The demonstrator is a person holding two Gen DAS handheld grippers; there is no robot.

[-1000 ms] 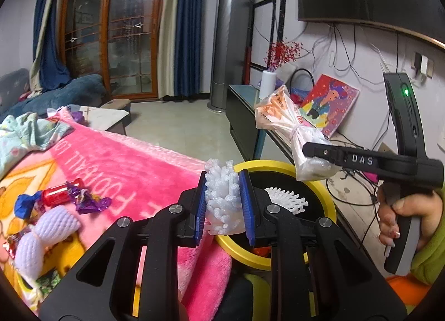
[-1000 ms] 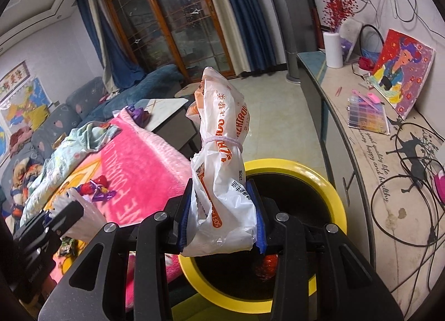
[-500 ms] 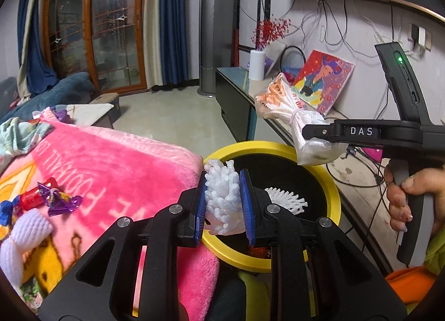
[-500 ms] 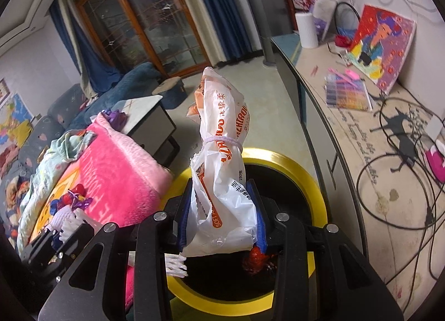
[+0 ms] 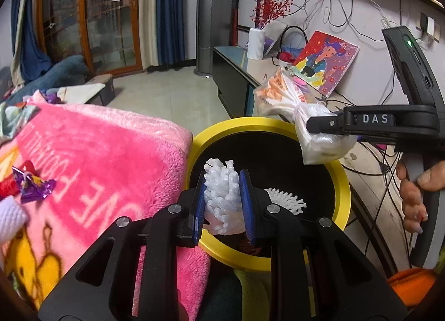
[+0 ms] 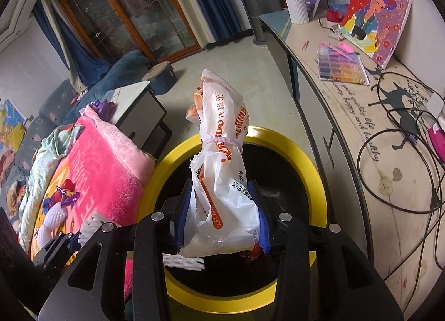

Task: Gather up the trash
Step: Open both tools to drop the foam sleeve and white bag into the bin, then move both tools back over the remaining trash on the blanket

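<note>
A yellow-rimmed black trash bin [image 5: 340, 182] stands between the pink blanket and the TV cabinet; it also shows in the right wrist view [image 6: 314, 165]. My left gripper [image 5: 224, 201] is shut on a white foam net [image 5: 221, 195], held over the bin's near left side. My right gripper [image 6: 222, 216] is shut on a white and orange plastic bag [image 6: 222, 159], held above the bin's opening; the bag also shows in the left wrist view [image 5: 303, 120]. Another white foam net [image 5: 283, 200] and something red lie inside the bin.
A pink blanket [image 5: 105, 159] lies left of the bin with purple and red candy wrappers [image 5: 30, 186] and a white foam net [image 6: 52, 216] on it. A cabinet top [image 6: 389, 154] with cables, a painting and a white vase is at the right.
Both grippers have moved further over the bin, and the views tilted down toward it. Each keeps its hold on its piece of trash.
</note>
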